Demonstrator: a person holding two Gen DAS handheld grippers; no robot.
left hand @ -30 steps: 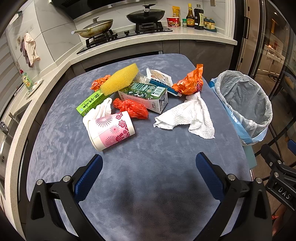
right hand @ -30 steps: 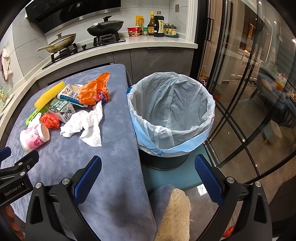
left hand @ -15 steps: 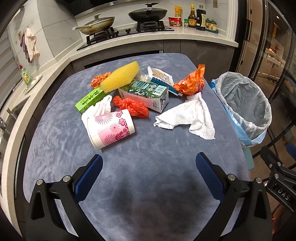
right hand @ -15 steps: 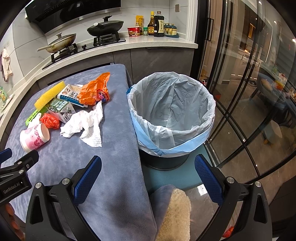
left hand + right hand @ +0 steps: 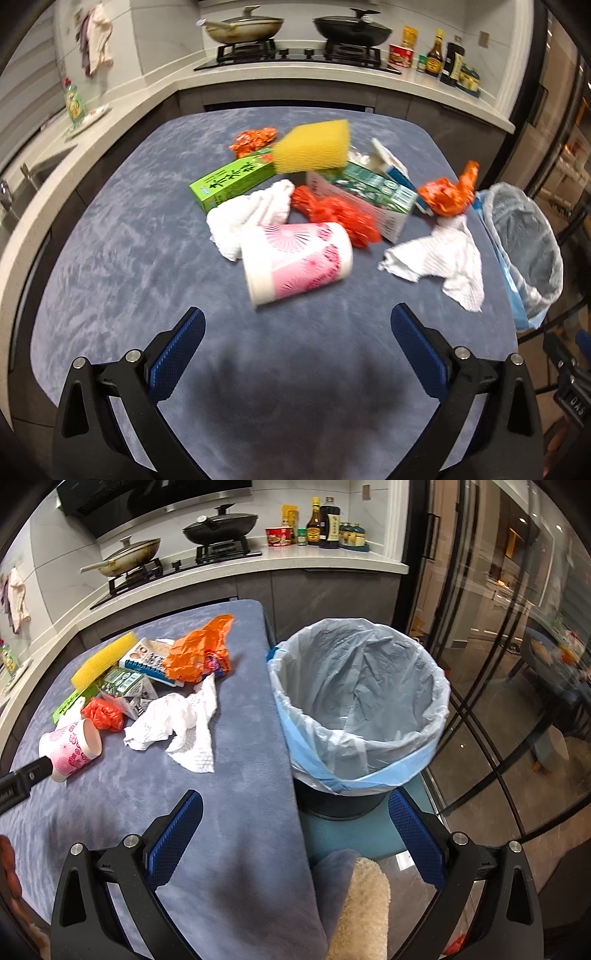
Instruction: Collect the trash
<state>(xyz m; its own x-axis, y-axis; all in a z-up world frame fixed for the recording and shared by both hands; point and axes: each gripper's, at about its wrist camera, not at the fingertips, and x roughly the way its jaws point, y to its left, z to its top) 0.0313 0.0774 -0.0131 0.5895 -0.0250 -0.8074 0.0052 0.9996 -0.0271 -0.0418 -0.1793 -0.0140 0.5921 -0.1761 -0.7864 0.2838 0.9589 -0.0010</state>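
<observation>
Trash heaped mid-bench [image 5: 110, 258], pink paper cup [image 5: 295, 260] on its side nearest our left tongs [image 5: 297, 334], both our tongs wide open and empty, right tongs [image 5: 295, 821] near the lined bin [image 5: 360, 705] beside the bench.

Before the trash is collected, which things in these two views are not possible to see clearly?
- Milk carton: left wrist view is motion-blurred, so its print is unreadable.
- Bin bottom: hidden under folds of the bag liner in the right wrist view; contents unclear.
- Green box: right wrist view, mostly covered by the sponge and carton.
- Left gripper: in the right wrist view, cut off by the left edge.
</observation>
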